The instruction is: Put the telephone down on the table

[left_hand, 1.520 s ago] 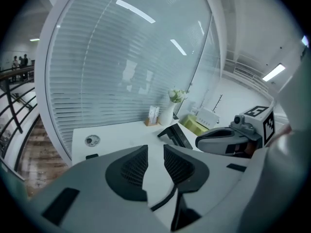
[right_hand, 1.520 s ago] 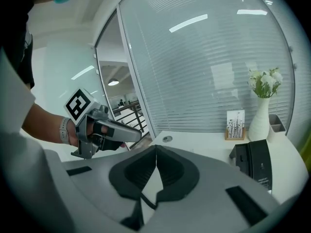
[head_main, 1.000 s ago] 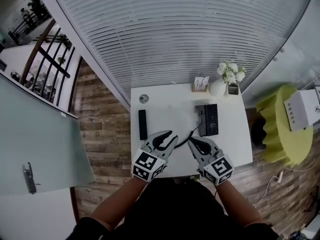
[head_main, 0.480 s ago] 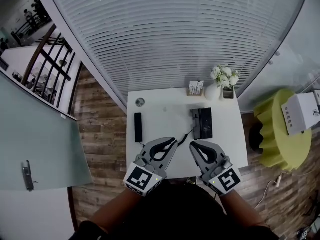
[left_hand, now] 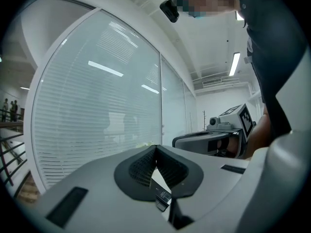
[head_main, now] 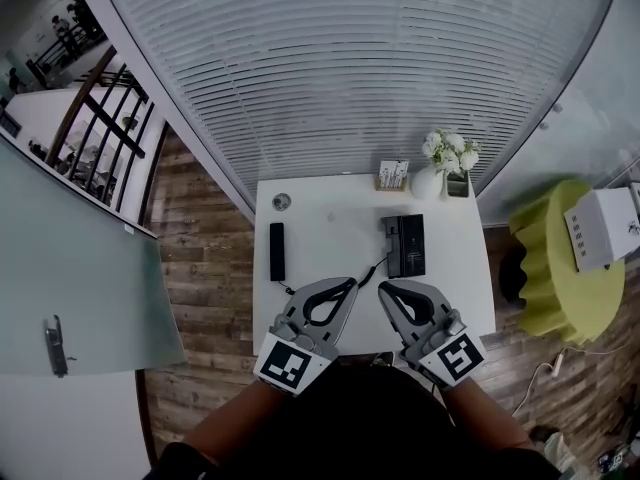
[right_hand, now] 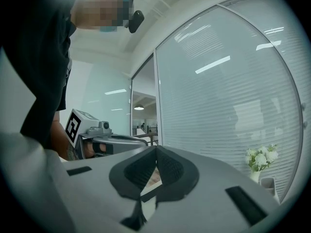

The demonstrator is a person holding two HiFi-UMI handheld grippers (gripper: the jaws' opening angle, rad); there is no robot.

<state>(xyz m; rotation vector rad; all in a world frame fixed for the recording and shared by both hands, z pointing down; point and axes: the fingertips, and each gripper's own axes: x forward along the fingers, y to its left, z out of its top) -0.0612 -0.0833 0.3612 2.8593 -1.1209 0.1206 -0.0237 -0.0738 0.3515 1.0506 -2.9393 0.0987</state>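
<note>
The black telephone base [head_main: 405, 245] lies on the right of the white table [head_main: 330, 218]. Its handset [head_main: 277, 251] lies flat on the table's left side, joined to the base by a black cord [head_main: 368, 276]. My left gripper [head_main: 349, 283] hovers over the near edge, right of the handset and apart from it. Its jaws have just been closing and stand shut with nothing between them [left_hand: 155, 147]. My right gripper [head_main: 384, 289] hangs beside it, below the base, shut and empty [right_hand: 156, 148].
At the table's far edge stand a white vase of flowers [head_main: 445, 163], a small card holder [head_main: 392, 175] and a round disc [head_main: 282, 202]. A blind-covered glass wall rises behind. A green seat [head_main: 565, 258] with a white box [head_main: 605, 226] is at the right.
Both grippers have risen toward the camera and drawn back to the table's near edge. The left jaws have gone from open to shut. Handset and base have not moved.
</note>
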